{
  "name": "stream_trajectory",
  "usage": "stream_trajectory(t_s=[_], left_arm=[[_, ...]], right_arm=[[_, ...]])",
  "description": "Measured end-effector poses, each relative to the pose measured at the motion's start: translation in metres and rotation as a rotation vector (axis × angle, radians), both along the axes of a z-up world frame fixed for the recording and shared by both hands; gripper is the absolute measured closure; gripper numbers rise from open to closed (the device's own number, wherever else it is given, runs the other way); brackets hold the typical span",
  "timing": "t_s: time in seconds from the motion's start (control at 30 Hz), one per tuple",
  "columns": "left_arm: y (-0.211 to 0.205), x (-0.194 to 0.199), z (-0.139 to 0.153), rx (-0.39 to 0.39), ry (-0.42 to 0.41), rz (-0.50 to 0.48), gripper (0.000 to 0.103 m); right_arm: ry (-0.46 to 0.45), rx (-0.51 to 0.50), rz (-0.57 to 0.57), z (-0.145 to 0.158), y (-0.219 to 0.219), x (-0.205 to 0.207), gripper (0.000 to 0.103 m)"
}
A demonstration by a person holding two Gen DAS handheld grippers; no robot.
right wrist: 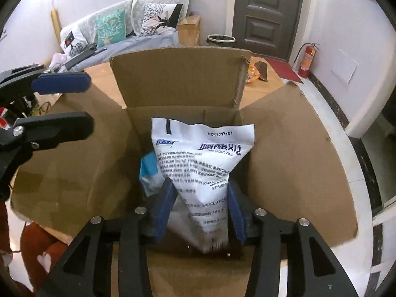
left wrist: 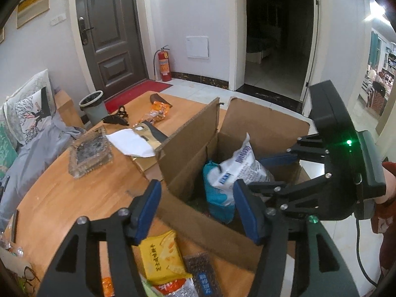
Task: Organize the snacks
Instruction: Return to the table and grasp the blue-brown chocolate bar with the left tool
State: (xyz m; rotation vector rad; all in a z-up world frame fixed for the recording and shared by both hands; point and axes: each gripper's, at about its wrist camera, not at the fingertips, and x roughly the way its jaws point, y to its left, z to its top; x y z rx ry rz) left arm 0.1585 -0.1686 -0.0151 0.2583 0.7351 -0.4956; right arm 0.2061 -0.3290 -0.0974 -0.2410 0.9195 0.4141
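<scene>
An open cardboard box (left wrist: 190, 143) (right wrist: 173, 84) stands on the wooden table (left wrist: 74, 193). A white and blue snack bag (left wrist: 235, 170) (right wrist: 200, 163) stands inside it. My right gripper (right wrist: 200, 203) (left wrist: 277, 163) reaches into the box with its blue pads on both sides of the bag's lower part. My left gripper (left wrist: 195, 212) (right wrist: 61, 104) is open and empty, hovering over the box's near wall. A yellow snack pack (left wrist: 162, 259), a dark packet (left wrist: 203, 274) and a red-white pack (left wrist: 173, 288) lie on the table below the left gripper. An orange snack bag (left wrist: 158, 111) (right wrist: 252, 74) lies beyond the box.
A glass tray (left wrist: 91, 151), a white paper bag (left wrist: 133, 143) and black clips (left wrist: 116, 118) lie on the table left of the box. A bin (left wrist: 92, 106), a sofa with cushions (right wrist: 118, 27) and a fire extinguisher (left wrist: 164, 63) stand behind.
</scene>
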Motion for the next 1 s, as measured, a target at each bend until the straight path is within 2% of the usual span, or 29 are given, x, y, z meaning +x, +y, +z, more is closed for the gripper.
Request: stream_trajectory(t_s=[0.1,0.3,0.47,0.6,0.73,0.87,1.0], left_arm=[[0.015,-0.013,0.007,-0.001,-0.021,0.027,0.038],[0.059,-0.045,0.017,-0.006,-0.039,0.095,0.038],[0.104,-0.076,0.015,0.003,-0.042,0.164,0.038],[0.137,-0.102,-0.003,0.004,-0.029,0.218,0.038],[0.158,-0.128,-0.037,0.001,0.006,0.232,0.038],[0.162,-0.142,-0.079,-0.016,0.066,0.221,0.038],[0.159,-0.147,-0.114,-0.034,0.128,0.199,0.048]], right_arm=[[-0.028,0.000,0.005,0.006,-0.002,-0.014,0.062],[-0.093,0.093,0.055,0.044,0.006,-0.049,0.062],[-0.156,0.166,0.166,0.075,0.040,-0.094,0.062],[-0.145,0.224,0.264,0.083,0.079,-0.127,0.062],[-0.108,0.255,0.314,0.068,0.112,-0.145,0.062],[-0.067,0.258,0.318,0.035,0.133,-0.157,0.062],[0.000,0.260,0.260,-0.016,0.140,-0.153,0.062]])
